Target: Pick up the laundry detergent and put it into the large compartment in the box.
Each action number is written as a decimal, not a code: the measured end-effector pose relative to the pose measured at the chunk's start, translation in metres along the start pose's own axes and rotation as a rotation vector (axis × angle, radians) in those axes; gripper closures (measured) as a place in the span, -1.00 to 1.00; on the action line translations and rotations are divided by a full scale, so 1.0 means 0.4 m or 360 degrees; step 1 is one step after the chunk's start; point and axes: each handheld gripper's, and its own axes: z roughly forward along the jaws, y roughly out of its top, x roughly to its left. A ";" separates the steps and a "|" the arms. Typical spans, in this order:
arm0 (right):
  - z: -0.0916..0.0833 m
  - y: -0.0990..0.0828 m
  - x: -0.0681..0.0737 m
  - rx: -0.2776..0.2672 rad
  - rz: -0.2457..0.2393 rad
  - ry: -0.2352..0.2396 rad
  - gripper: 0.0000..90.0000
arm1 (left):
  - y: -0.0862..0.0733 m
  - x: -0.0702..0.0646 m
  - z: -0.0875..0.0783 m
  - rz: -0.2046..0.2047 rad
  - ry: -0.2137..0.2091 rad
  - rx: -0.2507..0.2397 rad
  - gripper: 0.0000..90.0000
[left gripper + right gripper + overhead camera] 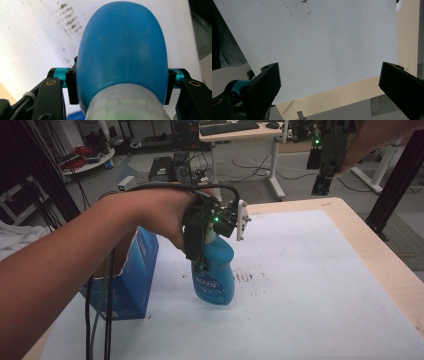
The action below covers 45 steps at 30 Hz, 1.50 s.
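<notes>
High view showed the left gripper (207, 237) clamped around the shoulder of a blue spray bottle (215, 275), which stood upright, at or just above the white table cover (310, 285), near the middle of the table. Just to the bottle's right lay a patch of brown smears (247, 277) on the cover. An open blue cardboard box (132, 275) sat near the table's left edge, just beside the bottle.

Left gripper view looked down over the bottle (122, 50): both jaws pressed against its sides just above the pale neck collar, so the grip looked firm. The smears (68, 18) lay beyond it on the white sheet.

Right gripper view had its jaws spread wide with nothing between them, hanging high over the cover (319, 47) and the wooden table edge (352, 92). In the high view the right gripper (327, 157) was raised at the far right.

To my eye the pick-up was done; if cleaning was the aim, the stain was untouched, so spraying and wiping remained.
</notes>
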 end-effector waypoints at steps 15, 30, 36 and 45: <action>0.001 0.013 0.004 -0.0020 -0.0040 0.0002 -0.93 | -0.072 -0.020 -0.184 -0.0475 -0.0037 -0.0020 -0.16; 0.003 0.031 0.016 -0.0028 -0.0071 0.0002 -0.93 | -0.198 -0.032 -0.308 -0.1053 0.0007 -0.0074 -0.16; 0.003 0.037 0.019 -0.0031 -0.0068 0.0001 -0.93 | -0.296 -0.039 -0.341 -0.1368 -0.0024 -0.0116 -0.16; 0.009 0.046 0.015 -0.0028 -0.0081 0.0003 -0.93 | -0.444 -0.053 -0.362 -0.1838 0.0031 -0.0164 -0.16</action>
